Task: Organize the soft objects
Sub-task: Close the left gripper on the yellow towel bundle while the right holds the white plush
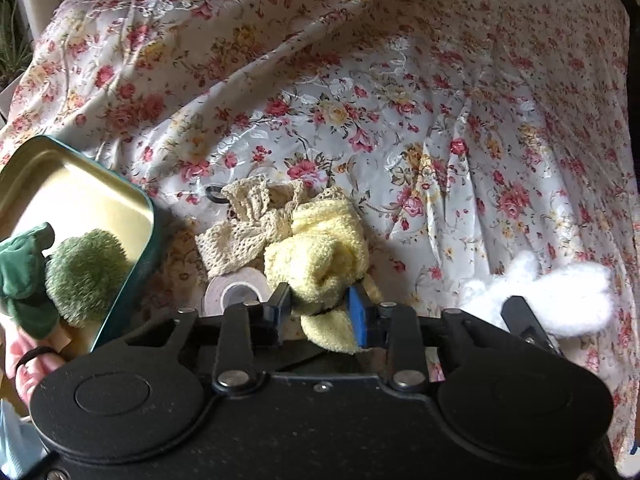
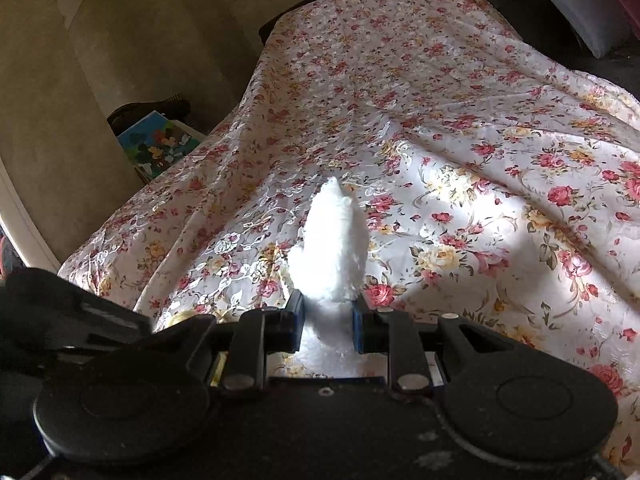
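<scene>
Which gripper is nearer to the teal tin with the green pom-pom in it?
Left. The left gripper, shut on the yellow cloth, is just right of the teal tin. The right gripper, shut on the white fluffy piece, sits farther right.

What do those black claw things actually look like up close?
Each is matte black plastic. The left gripper and right gripper both have two round disc-shaped lobes, silver rivets on hinged link bars, and blue pads lining the fingers. The surface looks dusty. No sleeves show.
</scene>
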Demonstrator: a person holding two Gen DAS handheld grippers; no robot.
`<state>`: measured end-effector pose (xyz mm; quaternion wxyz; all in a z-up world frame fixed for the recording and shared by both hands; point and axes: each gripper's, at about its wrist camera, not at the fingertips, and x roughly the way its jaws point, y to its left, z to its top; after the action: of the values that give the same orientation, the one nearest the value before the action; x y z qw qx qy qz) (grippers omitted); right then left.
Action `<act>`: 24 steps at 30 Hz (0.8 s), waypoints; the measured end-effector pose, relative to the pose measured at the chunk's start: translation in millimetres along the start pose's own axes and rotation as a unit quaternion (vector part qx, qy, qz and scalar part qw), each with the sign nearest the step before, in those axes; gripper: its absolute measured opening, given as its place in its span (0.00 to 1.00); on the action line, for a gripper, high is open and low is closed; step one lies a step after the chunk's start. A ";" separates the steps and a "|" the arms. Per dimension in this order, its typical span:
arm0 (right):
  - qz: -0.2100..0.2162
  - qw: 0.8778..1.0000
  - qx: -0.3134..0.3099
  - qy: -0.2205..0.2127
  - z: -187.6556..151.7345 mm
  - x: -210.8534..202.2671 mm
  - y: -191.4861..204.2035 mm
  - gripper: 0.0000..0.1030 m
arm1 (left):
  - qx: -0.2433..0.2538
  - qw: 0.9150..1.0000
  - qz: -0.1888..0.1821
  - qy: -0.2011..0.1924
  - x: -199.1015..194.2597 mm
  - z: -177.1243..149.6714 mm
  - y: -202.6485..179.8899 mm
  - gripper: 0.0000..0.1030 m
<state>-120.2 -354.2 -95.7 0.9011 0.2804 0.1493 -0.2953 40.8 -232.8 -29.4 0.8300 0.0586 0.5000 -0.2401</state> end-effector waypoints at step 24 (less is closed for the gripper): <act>0.000 1.000 -0.003 0.002 0.7 -1.4 0.2 0.22 | -0.019 1.000 -0.018 0.017 12.7 6.1 -5.6 0.64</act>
<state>-121.1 -353.8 -94.5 0.9016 0.2785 0.1521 -0.2941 48.0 -244.1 -36.5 0.8177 0.0381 0.5197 -0.2448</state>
